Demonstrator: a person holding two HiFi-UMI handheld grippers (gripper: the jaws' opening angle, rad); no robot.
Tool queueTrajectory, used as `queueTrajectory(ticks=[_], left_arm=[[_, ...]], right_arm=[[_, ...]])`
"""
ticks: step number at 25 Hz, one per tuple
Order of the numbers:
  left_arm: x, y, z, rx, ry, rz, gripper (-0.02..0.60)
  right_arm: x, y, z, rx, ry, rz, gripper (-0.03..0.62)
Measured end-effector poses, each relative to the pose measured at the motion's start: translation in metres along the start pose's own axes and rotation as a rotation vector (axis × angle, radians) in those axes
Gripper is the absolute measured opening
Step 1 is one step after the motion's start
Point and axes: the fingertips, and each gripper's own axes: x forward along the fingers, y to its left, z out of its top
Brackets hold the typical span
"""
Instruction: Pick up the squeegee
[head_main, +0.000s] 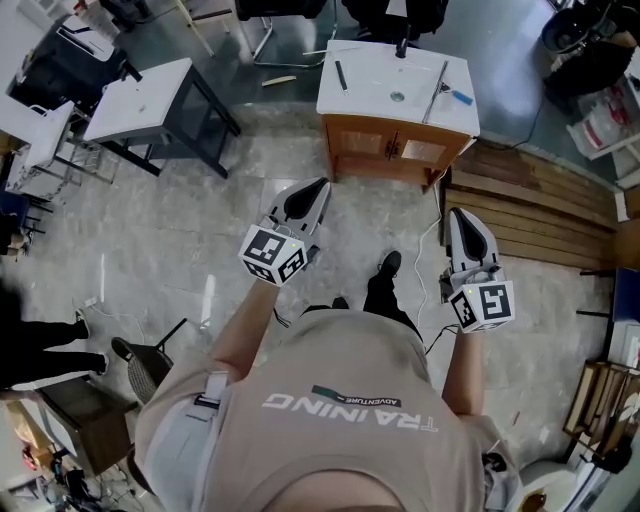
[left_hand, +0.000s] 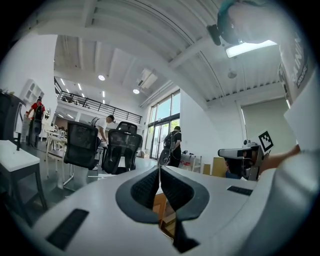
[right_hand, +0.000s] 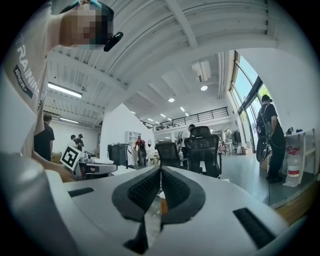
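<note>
The squeegee, a long thin bar with a blue part beside it, lies on the white top of a wooden sink cabinet ahead of me in the head view. My left gripper hangs over the floor just short of the cabinet's front left corner, its jaws together with nothing between them. My right gripper is held level to the right, below the cabinet's right corner, also shut and empty. In the left gripper view the left gripper has its pads touching; the right gripper looks the same in its own view. Neither gripper view shows the squeegee.
A dark slim tool and a drain are also on the cabinet top. A white table stands to the left, wooden planks lie to the right, and a cable runs on the floor. Office chairs and people stand further off.
</note>
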Motion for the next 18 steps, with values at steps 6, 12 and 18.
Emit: queueTrajectory(ticks=[6, 12, 18], left_arm=[[0.060, 0.025, 0.000, 0.016, 0.004, 0.037, 0.006], [0.133, 0.059, 0.019, 0.034, -0.010, 0.101, 0.006], [0.200, 0.075, 0.025, 0.035, -0.008, 0.160, 0.006]], right_arm=[[0.048, -0.057, -0.011, 0.012, -0.003, 0.028, 0.032], [0.110, -0.121, 0.001, -0.015, -0.016, 0.083, 0.032], [0.150, -0.185, 0.011, -0.014, -0.028, 0.120, 0.031]])
